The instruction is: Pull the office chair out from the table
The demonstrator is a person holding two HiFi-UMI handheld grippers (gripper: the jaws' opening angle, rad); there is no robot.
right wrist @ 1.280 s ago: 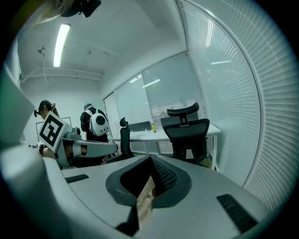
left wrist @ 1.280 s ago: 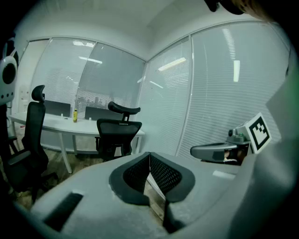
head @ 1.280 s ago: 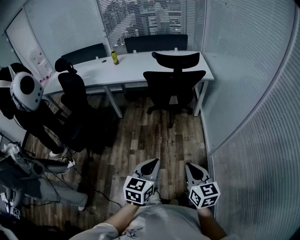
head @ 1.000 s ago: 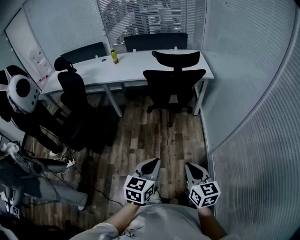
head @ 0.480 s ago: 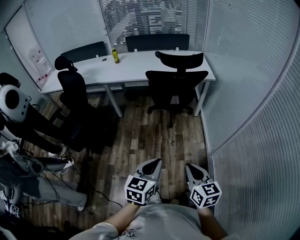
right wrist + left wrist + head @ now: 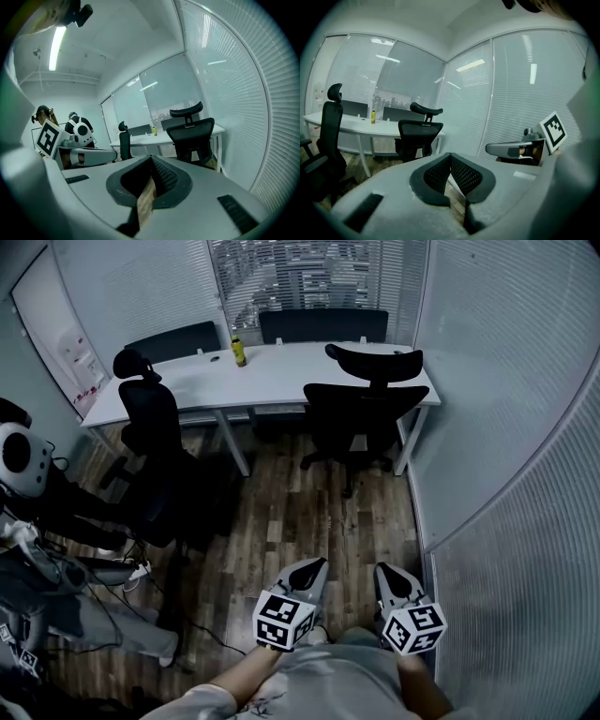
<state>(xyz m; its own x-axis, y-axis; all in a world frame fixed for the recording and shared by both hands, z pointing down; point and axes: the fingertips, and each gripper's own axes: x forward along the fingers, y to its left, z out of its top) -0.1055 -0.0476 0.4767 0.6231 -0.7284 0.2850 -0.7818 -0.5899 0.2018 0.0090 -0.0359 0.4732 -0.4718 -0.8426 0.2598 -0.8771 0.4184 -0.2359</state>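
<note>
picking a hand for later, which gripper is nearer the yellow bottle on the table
Left. The left gripper is far short of the yellow bottle, slightly right of it in the head view; the right gripper is farther right still.

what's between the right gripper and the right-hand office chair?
Only bare wood floor; the head view shows nothing else from right gripper to office chair.

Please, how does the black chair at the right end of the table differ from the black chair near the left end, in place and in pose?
Place: the right chair stands close against the table; the left chair stands farther out on the floor.
Pose: the right chair shows its back to the head view and faces the table; the left chair is turned, so more of its side shows.
Both are black and have headrests.
</note>
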